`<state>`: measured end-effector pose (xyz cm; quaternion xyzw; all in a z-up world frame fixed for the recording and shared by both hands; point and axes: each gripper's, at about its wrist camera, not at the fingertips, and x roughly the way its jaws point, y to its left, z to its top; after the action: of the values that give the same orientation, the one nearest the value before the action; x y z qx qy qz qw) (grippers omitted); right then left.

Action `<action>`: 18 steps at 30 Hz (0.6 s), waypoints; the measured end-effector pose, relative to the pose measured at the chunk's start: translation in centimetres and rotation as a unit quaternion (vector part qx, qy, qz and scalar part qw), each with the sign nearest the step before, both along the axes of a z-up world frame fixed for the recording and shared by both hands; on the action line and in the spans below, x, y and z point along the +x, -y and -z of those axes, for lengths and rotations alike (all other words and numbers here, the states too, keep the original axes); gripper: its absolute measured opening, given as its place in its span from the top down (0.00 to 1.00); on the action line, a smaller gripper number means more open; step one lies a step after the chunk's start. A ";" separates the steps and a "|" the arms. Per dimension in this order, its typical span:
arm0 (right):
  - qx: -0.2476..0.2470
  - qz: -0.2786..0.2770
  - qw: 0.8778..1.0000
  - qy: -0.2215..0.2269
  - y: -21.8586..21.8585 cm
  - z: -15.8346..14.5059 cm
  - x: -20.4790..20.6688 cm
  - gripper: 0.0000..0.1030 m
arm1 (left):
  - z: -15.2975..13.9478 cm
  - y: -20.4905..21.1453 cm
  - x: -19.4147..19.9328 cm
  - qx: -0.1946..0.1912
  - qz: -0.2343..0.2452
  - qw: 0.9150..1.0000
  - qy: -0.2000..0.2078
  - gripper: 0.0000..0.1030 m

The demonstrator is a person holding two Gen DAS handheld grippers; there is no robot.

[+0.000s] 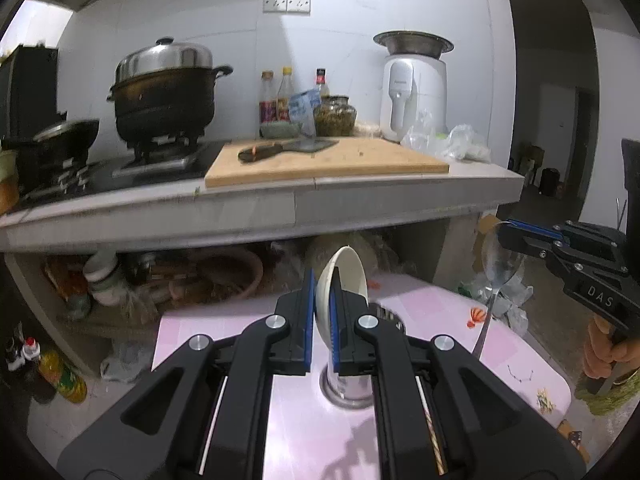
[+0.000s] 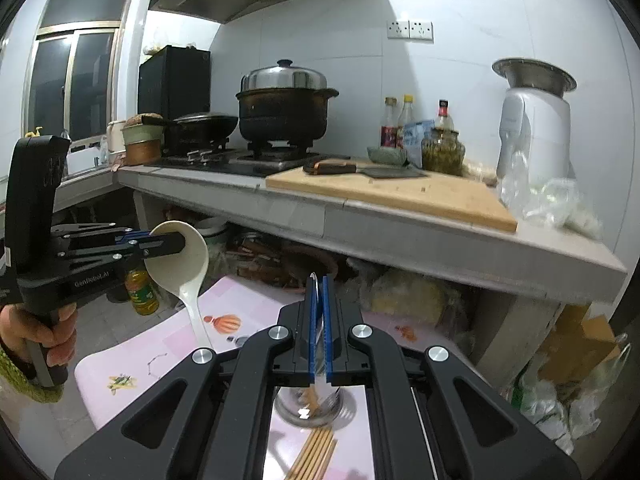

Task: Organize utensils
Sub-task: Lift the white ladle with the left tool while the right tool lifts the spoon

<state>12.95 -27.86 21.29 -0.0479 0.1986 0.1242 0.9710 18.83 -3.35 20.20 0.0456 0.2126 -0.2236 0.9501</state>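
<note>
At the lower centre of the left wrist view, the left gripper (image 1: 323, 304) is clamped on the bowl of a white ladle (image 1: 342, 280), whose handle is hidden behind the fingers. At the right edge, the right gripper (image 1: 505, 236) grips a metal spoon (image 1: 498, 264) by its bowl, handle hanging over the pink table (image 1: 516, 344). A steel cup (image 2: 310, 404) stands partly hidden below the jaws, chopsticks (image 2: 316, 452) cut off at the bottom edge.

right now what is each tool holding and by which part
The left tool grips the white ladle by the rim of its bowl, handle hanging down. The right tool grips the metal spoon by its bowl, handle hanging down.
</note>
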 end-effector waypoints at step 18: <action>-0.031 0.017 0.999 -0.034 0.1 2.5 10.3 0.97 | 3.6 6.6 8.0 0.115 -0.009 0.993 0.033 0.94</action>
<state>23.28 -27.94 18.78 -0.0701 0.2362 0.1028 0.9637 26.84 -9.97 16.55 0.1606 0.2057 -0.1875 0.9470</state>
